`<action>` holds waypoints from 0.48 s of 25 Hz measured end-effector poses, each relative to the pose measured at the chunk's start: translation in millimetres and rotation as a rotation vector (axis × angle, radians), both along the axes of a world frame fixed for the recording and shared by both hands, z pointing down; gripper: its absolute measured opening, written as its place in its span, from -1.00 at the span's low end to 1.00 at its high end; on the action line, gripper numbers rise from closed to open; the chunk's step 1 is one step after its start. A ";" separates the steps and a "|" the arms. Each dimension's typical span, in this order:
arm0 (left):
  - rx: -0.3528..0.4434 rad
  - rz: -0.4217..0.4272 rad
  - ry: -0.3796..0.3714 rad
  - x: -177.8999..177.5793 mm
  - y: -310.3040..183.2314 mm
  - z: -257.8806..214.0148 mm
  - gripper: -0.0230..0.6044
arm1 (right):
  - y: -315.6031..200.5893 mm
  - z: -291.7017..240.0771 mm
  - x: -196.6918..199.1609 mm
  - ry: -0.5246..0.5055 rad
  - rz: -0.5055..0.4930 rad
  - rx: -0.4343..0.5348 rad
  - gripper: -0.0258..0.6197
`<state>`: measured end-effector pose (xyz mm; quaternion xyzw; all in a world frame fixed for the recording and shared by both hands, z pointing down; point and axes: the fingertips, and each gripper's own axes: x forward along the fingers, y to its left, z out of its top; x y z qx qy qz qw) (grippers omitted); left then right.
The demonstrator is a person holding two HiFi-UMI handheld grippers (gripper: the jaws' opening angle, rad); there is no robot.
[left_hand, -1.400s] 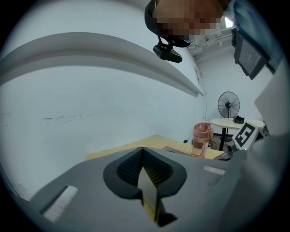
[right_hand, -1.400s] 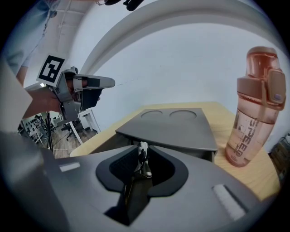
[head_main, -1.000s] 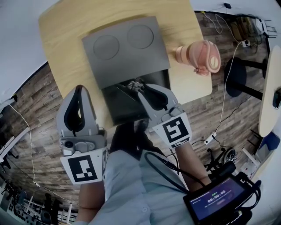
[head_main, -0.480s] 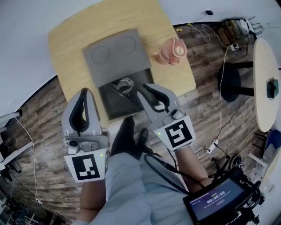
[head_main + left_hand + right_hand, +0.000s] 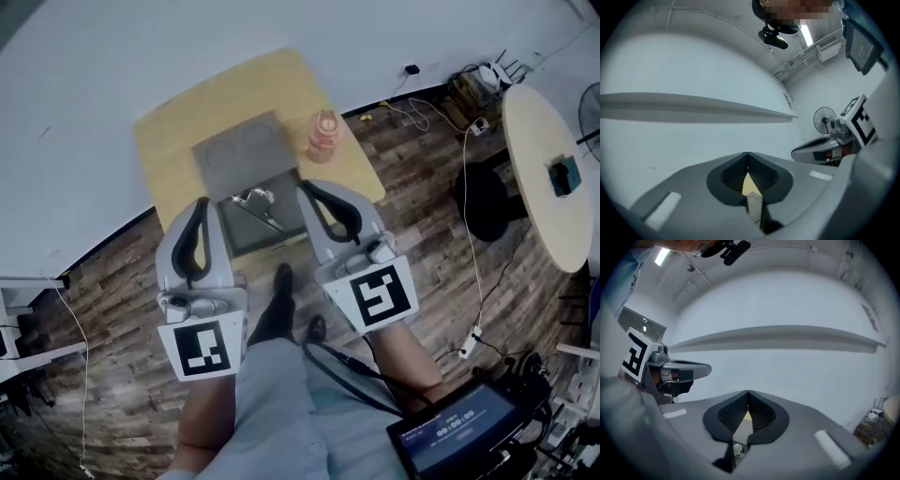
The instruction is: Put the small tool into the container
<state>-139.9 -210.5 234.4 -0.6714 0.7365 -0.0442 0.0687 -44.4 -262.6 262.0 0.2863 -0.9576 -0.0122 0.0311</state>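
**Head view.** On the wooden table sits the grey container. Its dark open compartment faces the person, and the small metal tool lies inside it. A pink bottle stands just beside the container. The left gripper and right gripper are held up side by side, clear of the table.

**Left gripper view.** The jaw tips meet with nothing between them, and the camera faces a pale wall.

**Right gripper view.** These jaws are likewise closed and empty.

**Progress.** With the tool in the compartment and both grippers clear of it, the placement looks complete. No further step appears to be needed.
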 end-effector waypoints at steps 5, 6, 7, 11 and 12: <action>0.040 0.003 -0.028 21.5 16.7 -24.4 -0.90 | 15.5 -30.1 25.6 -0.018 0.040 0.069 -0.92; 0.045 0.004 -0.030 23.9 18.0 -27.5 -0.90 | 17.0 -34.3 28.7 -0.022 0.045 0.079 -0.92; 0.049 0.004 -0.030 25.8 19.0 -30.1 -0.90 | 18.6 -39.1 31.1 -0.032 0.051 0.087 -0.92; 0.063 0.008 -0.034 33.2 22.1 -36.4 -0.90 | 23.3 -50.0 38.7 -0.051 0.064 0.112 -0.92; 0.065 0.008 -0.034 34.6 22.2 -36.9 -0.90 | 23.7 -51.0 40.0 -0.051 0.066 0.118 -0.92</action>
